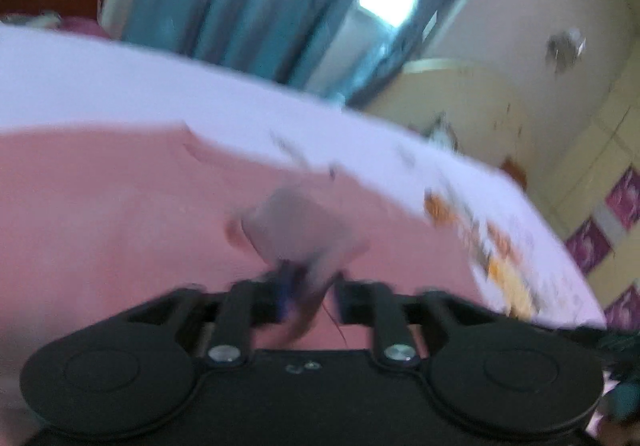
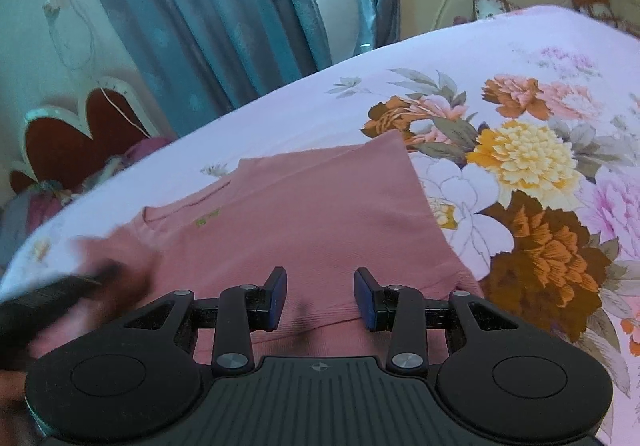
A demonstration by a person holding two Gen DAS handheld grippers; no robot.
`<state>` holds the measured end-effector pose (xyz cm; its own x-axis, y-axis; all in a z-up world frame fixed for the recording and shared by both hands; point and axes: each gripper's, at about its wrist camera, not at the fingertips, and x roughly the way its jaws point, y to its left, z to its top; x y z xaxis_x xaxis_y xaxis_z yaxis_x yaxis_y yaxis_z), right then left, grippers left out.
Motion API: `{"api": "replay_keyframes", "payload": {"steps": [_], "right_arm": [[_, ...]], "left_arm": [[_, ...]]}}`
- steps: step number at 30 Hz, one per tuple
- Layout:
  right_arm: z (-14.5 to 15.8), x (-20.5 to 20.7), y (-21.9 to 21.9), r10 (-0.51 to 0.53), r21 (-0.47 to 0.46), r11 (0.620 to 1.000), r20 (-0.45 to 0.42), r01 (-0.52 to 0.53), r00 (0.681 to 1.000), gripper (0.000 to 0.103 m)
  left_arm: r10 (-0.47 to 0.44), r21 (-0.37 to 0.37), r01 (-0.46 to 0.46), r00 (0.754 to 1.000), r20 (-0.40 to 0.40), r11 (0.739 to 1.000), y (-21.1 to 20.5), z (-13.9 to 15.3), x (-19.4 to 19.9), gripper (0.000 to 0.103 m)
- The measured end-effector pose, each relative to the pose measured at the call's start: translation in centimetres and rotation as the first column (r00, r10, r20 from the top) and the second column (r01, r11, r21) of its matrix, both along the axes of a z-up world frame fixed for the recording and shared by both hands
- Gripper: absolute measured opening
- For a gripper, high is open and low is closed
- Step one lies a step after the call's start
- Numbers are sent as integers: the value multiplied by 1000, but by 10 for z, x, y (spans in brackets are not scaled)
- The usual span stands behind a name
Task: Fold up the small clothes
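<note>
at about 9 o'clock in the right wrist view your left gripper (image 2: 100, 274) is a dark blur on the near left part of the pink garment (image 2: 304, 214). its own view is smeared, but the blue fingers (image 1: 286, 296) look pinched close together with a bunched grey-pink wad of cloth (image 1: 300, 230) at 12 o'clock of them; i judge it has hold of the garment, though the blur leaves some doubt. the garment lies spread on the floral bedsheet (image 2: 532, 150), filling the middle, its far corner at 1 o'clock. your right gripper (image 2: 320, 296) hovers over the near hem at 6 o'clock, fingers well apart and holding nothing. to fold well, carry the left edge low and slow, pin the near hem with the right, and line edges up before you let go.
</note>
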<state>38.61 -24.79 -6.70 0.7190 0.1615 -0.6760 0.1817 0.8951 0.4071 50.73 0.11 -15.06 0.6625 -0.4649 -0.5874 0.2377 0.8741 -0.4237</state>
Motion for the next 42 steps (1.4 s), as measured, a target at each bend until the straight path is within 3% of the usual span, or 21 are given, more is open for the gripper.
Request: {"api": "replay_keyframes", "payload": {"steps": [1, 2, 3, 4, 6, 9, 14, 17, 20, 23, 27, 28, 30, 32, 34, 36, 38, 40, 42], "right_arm": [[2, -2, -3, 1, -2, 1000, 7, -1, 1000, 39], [4, -4, -5, -1, -14, 1000, 11, 1, 1000, 62], [7, -7, -6, -5, -15, 1000, 34, 6, 999, 78], [9, -10, -9, 7, 2, 1000, 67, -7, 998, 85], [9, -10, -11, 33, 45, 998, 80, -37, 996, 85], [1, -1, -7, 69, 142, 987, 55, -77, 996, 54], [-19, 23, 25, 154, 303, 941, 16, -152, 988, 51], [-33, 41, 52, 202, 360, 915, -15, -183, 979, 51], [-47, 57, 74, 220, 405, 896, -53, -181, 974, 49], [-56, 69, 87, 206, 427, 891, -78, -154, 975, 30], [-57, 82, 103, 198, 376, 914, -91, -151, 976, 23], [-54, 84, 108, 206, 346, 923, -78, -167, 975, 4], [-39, 85, 119, 243, 244, 943, -36, -227, 969, 4], [-12, 79, 125, 265, 163, 949, 57, -271, 962, 4], [16, 70, 113, 229, 136, 958, 153, -250, 961, 4], [28, 60, 88, 160, 111, 977, 190, -183, 969, 4], [16, 60, 72, 139, 17, 990, 128, -142, 982, 4], [-10, 61, 55, 141, 41, 989, 22, -142, 990, 4], [-26, 56, 56, 160, 15, 987, -10, -160, 987, 4]], "left_arm": [[-24, -5, 24, 1000, -7, 1000, -8, -6, 1, 66], [-46, -10, 46, 999, 10, 999, -14, -9, -4, 77], [-48, 12, 48, 998, 27, 999, -19, -7, -10, 76], [-53, 40, 52, 998, 38, 998, -22, -4, -18, 76], [-48, 56, 44, 996, 74, 997, -18, 5, -33, 74], [24, 68, -31, 994, 109, 997, 13, 19, -54, 69], [205, 139, -222, 971, 121, 965, 103, 34, -101, 54], [317, 202, -324, 946, 68, 924, 152, 24, -119, 54], [364, 192, -357, 931, 2, 914, 176, 8, -117, 54], [367, 170, -362, 930, 5, 916, 183, -2, -106, 54], [323, 208, -324, 946, 37, 923, 180, -8, -86, 45], [314, 220, -314, 949, 38, 923, 180, -9, -84, 42], [311, 233, -311, 950, 40, 921, 187, -11, -86, 24], [323, 198, -323, 946, 31, 926, 199, -13, -89, 17], [321, 165, -320, 947, 23, 933, 205, -15, -91, 16], [309, 181, -309, 951, 27, 934, 203, -14, -90, 16], [303, 186, -303, 953, 31, 935, 202, -14, -90, 16], [299, 181, -300, 954, 34, 937, 202, -15, -90, 16], [296, 178, -297, 954, 33, 938, 202, -15, -90, 16]]}}
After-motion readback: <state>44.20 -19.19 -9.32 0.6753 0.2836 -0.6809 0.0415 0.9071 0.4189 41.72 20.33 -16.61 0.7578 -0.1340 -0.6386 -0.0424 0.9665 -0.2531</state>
